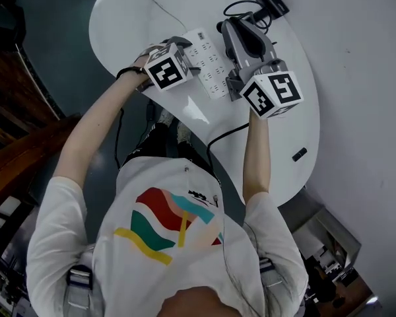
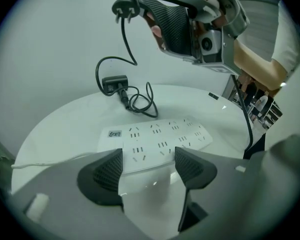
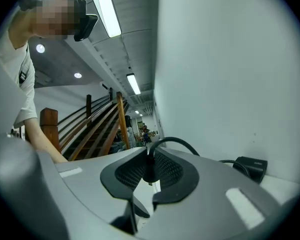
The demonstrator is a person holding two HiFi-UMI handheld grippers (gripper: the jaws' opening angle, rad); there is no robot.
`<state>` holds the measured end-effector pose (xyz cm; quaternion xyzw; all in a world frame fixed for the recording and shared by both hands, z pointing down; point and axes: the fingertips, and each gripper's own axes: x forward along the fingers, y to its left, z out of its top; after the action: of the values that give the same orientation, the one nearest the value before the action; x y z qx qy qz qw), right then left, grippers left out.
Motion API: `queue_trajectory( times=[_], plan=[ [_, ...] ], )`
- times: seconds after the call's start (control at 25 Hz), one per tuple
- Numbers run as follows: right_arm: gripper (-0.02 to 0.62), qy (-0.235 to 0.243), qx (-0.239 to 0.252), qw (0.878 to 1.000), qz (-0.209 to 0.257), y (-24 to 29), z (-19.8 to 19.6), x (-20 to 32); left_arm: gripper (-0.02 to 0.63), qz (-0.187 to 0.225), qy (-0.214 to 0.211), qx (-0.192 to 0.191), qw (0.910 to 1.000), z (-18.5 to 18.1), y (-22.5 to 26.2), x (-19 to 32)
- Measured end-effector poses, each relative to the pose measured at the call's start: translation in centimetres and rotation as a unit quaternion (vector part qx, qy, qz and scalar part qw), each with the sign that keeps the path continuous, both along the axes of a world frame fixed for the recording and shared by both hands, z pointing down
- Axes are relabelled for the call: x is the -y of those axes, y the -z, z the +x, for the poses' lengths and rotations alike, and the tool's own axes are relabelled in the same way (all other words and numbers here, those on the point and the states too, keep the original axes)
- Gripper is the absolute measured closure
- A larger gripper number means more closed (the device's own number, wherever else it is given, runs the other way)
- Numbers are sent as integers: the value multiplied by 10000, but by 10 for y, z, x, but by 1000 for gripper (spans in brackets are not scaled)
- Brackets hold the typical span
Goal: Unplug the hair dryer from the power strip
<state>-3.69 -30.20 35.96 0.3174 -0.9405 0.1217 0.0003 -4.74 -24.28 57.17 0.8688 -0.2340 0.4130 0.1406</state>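
The white power strip [image 1: 208, 61] [image 2: 160, 139] lies flat on the round white table [image 1: 132, 18] with all visible sockets bare. My left gripper [image 1: 179, 61] [image 2: 149, 166] stands open, its fingertips at the strip's near long edge. My right gripper [image 1: 236, 30] [image 2: 140, 4] [image 3: 150, 171] is held level above the table, shut on the black plug [image 2: 126, 7] [image 3: 149, 170]. The plug hangs clear of the strip. Its cord [image 2: 125, 44] drops in loops to the black hair dryer [image 1: 272, 0] [image 2: 115, 84] [image 3: 250, 166] lying at the table's far side.
A black cable [image 1: 224, 134] runs off the table's front edge by my body. A small black item [image 1: 299, 154] lies near the right rim. A thin white cable [image 2: 45, 161] trails left from the strip. A pale wall stands behind the table.
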Motion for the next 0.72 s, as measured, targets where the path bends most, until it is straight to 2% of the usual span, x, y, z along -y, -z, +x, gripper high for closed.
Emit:
queue_trajectory(
  times=[0.4,0.72],
  plan=[
    [534,-230,-14,9997,-100,3,14,-6,287,-25,30,44,10000,-2,0,0],
    [534,-582,23,9970,-518,-13,38,-12,282,5,85,76,9999,-3,0,2]
  ],
)
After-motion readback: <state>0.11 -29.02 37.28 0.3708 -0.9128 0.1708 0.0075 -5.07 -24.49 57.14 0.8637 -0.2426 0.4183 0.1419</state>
